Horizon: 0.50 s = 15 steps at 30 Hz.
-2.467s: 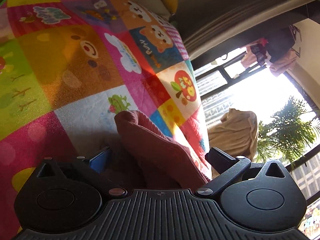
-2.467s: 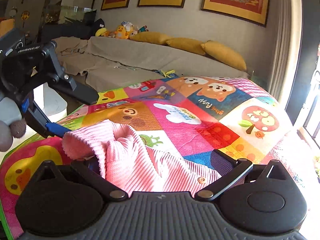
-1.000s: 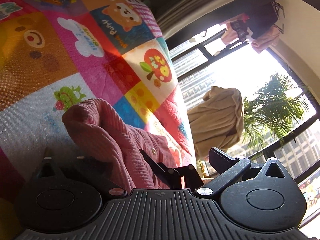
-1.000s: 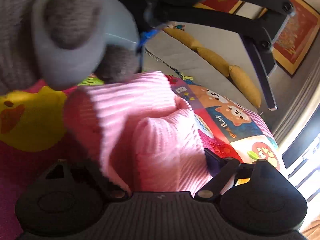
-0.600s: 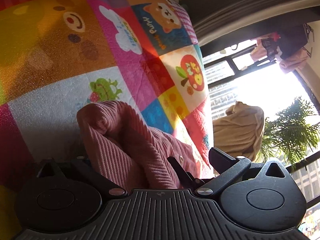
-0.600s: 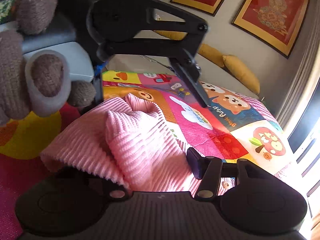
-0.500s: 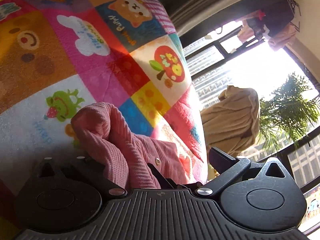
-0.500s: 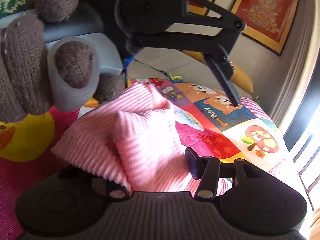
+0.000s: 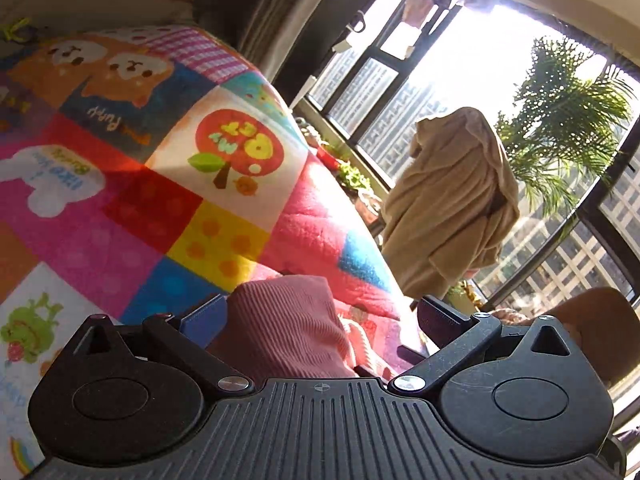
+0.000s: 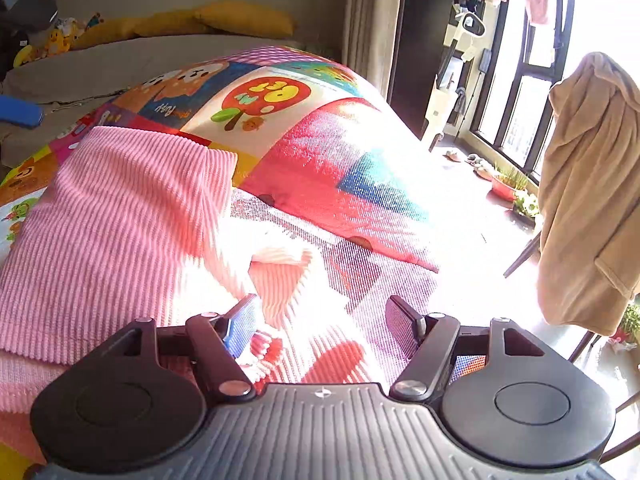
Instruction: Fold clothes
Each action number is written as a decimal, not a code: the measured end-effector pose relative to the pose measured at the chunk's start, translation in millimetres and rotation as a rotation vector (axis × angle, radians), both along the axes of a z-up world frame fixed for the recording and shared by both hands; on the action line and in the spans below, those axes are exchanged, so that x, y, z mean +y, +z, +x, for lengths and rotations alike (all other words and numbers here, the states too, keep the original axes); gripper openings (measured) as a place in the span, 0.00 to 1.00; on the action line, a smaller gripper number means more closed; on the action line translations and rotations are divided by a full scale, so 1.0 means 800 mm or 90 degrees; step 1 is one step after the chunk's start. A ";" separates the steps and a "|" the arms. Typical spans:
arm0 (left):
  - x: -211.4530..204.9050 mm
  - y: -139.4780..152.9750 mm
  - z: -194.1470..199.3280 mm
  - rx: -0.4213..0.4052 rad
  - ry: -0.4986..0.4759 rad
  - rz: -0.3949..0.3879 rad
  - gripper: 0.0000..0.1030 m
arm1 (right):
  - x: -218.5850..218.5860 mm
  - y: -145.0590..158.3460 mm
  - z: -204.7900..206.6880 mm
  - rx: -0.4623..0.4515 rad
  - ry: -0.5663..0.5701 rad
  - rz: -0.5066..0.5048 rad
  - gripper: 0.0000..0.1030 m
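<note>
Nearest in the left wrist view, the left gripper (image 9: pixel 320 314) stands with its jaws spread wide, and a fold of the pink ribbed sweater (image 9: pixel 286 330) sits between them, against the blue pad of the left finger and apart from the right finger, so nothing is clamped. In the right wrist view the right gripper (image 10: pixel 322 316) is likewise spread apart, its fingers low over a sunlit, washed-out edge of the sweater (image 10: pixel 116 224), with no cloth pinched between them. The sweater lies on the quilt (image 10: pixel 340 160), its thick folded part to the left of the right gripper, and a thinner pink layer runs under it toward the lower left. The quilt, a bright patchwork with an apple-tree square and bear squares, spreads beyond the sweater (image 9: pixel 224 168). Past it on the left stands a grey sofa (image 10: pixel 120 60) with yellow cushions (image 10: pixel 244 20). To the right, near the window (image 9: pixel 400 92), a tan robe (image 9: pixel 452 200) hangs over a chair, with a palm (image 9: pixel 568 120) just behind it
</note>
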State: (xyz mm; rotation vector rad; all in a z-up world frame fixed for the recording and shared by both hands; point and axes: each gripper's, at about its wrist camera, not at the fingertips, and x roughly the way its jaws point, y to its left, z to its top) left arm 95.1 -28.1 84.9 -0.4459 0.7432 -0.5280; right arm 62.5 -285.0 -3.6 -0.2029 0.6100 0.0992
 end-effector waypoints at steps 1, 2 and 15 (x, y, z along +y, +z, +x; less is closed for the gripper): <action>0.002 -0.019 0.002 0.032 0.005 -0.010 1.00 | 0.000 -0.004 -0.001 0.005 0.004 -0.001 0.69; 0.004 -0.037 0.003 0.064 0.009 -0.019 1.00 | 0.002 -0.006 0.000 0.009 0.010 -0.003 0.69; 0.037 -0.057 -0.003 0.090 0.027 -0.126 1.00 | 0.003 0.055 -0.064 -0.093 0.145 0.151 1.00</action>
